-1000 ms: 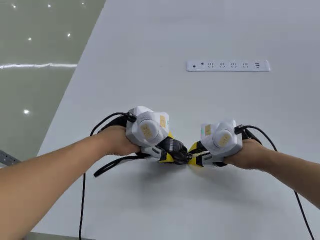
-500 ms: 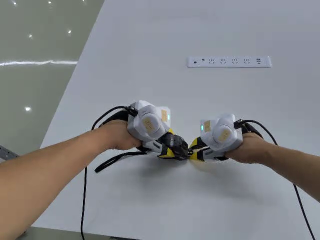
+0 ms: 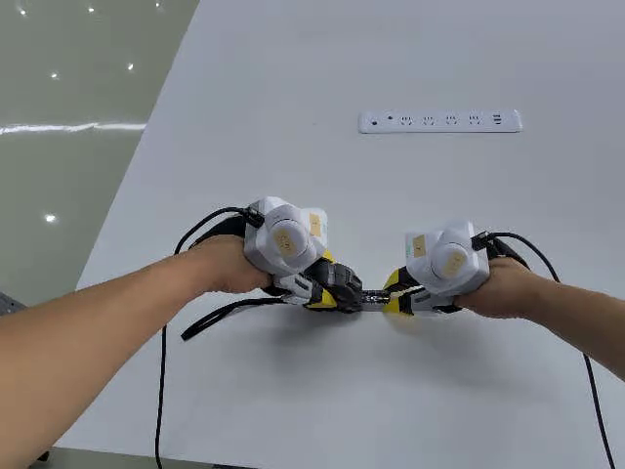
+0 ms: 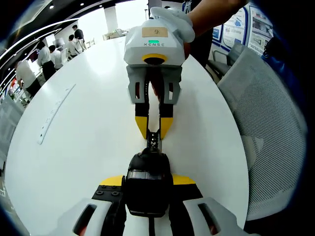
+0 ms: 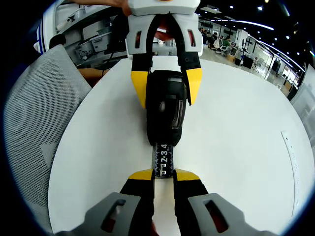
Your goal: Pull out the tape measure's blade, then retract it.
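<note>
Blade (image 5: 163,161) longer between tape measure (image 5: 166,105), right gripper (image 5: 164,175)

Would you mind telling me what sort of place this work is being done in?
Most likely an open-plan office or lab workspace: a long white table with a power strip lying on it, a mesh office chair beside it, and several people standing farther back in a bright room.

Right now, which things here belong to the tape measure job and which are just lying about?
In the job: tape measure, held in the left tongs; its blade, pinched by the right tongs, a short way out.
Lying about: power strip on the white table; mesh chair beside it.
</note>
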Demonstrator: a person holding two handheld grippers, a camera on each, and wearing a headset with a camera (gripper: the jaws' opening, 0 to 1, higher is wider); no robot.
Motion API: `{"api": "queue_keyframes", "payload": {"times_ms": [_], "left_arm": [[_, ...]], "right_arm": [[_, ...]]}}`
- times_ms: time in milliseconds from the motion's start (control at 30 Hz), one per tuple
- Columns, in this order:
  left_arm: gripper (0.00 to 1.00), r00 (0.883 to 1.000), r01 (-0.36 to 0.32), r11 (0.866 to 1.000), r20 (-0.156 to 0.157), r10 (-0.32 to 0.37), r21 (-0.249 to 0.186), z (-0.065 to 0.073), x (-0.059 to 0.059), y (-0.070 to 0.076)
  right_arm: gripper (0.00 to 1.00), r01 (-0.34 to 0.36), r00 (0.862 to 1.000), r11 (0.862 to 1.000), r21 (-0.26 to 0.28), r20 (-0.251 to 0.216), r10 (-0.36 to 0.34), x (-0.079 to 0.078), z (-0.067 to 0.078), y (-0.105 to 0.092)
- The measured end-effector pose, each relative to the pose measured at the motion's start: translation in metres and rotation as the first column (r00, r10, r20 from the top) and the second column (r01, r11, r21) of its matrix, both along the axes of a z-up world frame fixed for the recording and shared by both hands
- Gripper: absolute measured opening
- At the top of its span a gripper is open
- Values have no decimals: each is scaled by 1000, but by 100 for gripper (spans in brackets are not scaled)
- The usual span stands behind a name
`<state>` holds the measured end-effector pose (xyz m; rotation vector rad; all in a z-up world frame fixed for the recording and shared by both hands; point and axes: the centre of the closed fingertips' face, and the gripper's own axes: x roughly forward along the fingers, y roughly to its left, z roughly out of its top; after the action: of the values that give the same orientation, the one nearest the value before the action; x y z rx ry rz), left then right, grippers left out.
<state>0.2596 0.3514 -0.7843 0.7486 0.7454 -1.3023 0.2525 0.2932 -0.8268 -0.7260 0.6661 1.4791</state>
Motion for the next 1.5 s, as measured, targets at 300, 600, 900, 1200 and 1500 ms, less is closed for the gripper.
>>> {"api": "queue_keyframes", "payload": {"times_ms": [300,600,900,1200,1500], "left_arm": [[29,1000,2,1000,-9,-2,7,0,0,0],[29,1000,2,1000,-11,-1,6,0,1,0],[29,1000,4,1000,-13,-4,9,0,1,0],[29,1000,7,1000,-12,-7,12,0,1,0],[29,1000,8,1000,-13,-8,12,0,1,-1]], "right_arm": [[10,9,1000,1000,-11,-14,-9,1,0,-18],[10,20,999,999,-27,-29,-21,2,0,-41],[10,33,999,999,-39,-39,-35,2,1,-63],[10,48,998,998,-51,-45,-51,0,2,-81],[10,57,997,997,-57,-44,-59,-3,5,-96]]}}
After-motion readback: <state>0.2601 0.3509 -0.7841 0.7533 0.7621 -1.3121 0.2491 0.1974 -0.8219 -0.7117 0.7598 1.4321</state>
